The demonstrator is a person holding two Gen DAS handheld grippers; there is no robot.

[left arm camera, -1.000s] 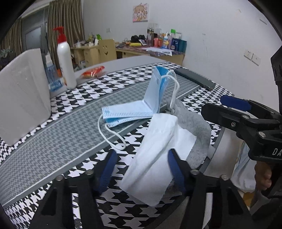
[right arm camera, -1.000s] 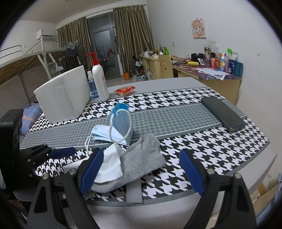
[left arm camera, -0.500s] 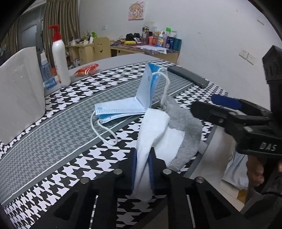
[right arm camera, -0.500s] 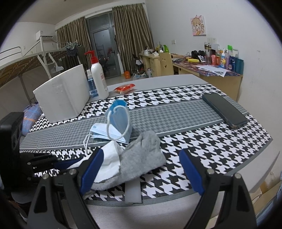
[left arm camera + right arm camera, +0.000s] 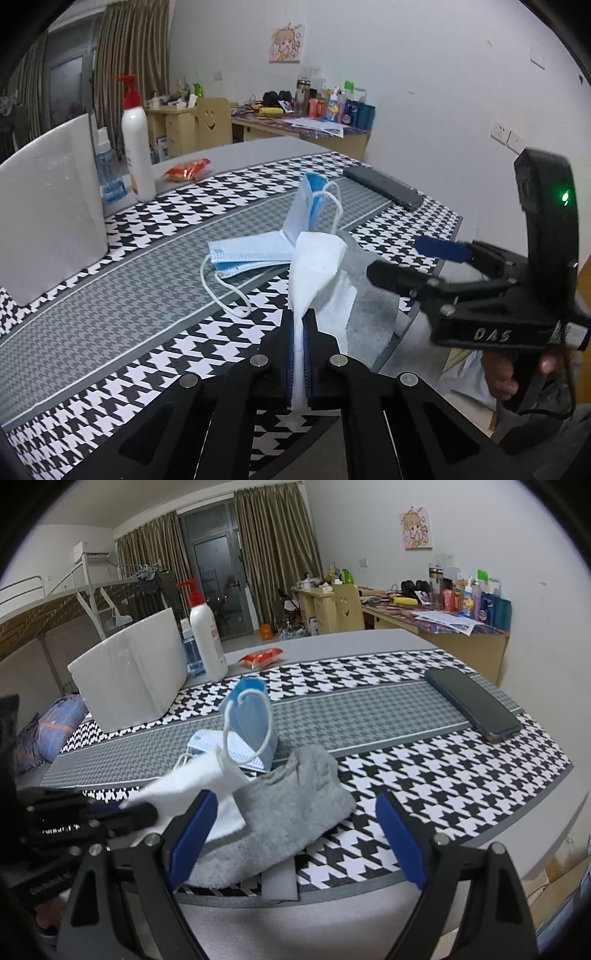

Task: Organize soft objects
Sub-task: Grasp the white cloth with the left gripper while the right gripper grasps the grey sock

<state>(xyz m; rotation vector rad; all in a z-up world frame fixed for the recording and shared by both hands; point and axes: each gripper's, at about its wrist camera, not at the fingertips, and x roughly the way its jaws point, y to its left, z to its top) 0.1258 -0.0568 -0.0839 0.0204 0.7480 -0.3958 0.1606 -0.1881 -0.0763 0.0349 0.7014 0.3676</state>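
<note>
My left gripper (image 5: 298,325) is shut on a white cloth (image 5: 317,266), lifting its near end off the table edge; the cloth also shows in the right wrist view (image 5: 199,779). A grey sock (image 5: 280,812) lies under and beside it near the front edge, also seen in the left wrist view (image 5: 369,310). Blue face masks (image 5: 255,251) lie just beyond, one part standing upright (image 5: 251,720). My right gripper (image 5: 295,834) is open and empty, its fingers either side of the sock, a little in front of it.
A houndstooth table runner (image 5: 406,768) covers the table. A white box (image 5: 129,675), a pump bottle (image 5: 205,642), a small blue bottle (image 5: 107,173) and an orange packet (image 5: 262,655) stand at the back. A dark phone (image 5: 472,701) lies right.
My left gripper closed on the white cloth and has pulled its near end up and back. The right gripper stays open by the sock.
</note>
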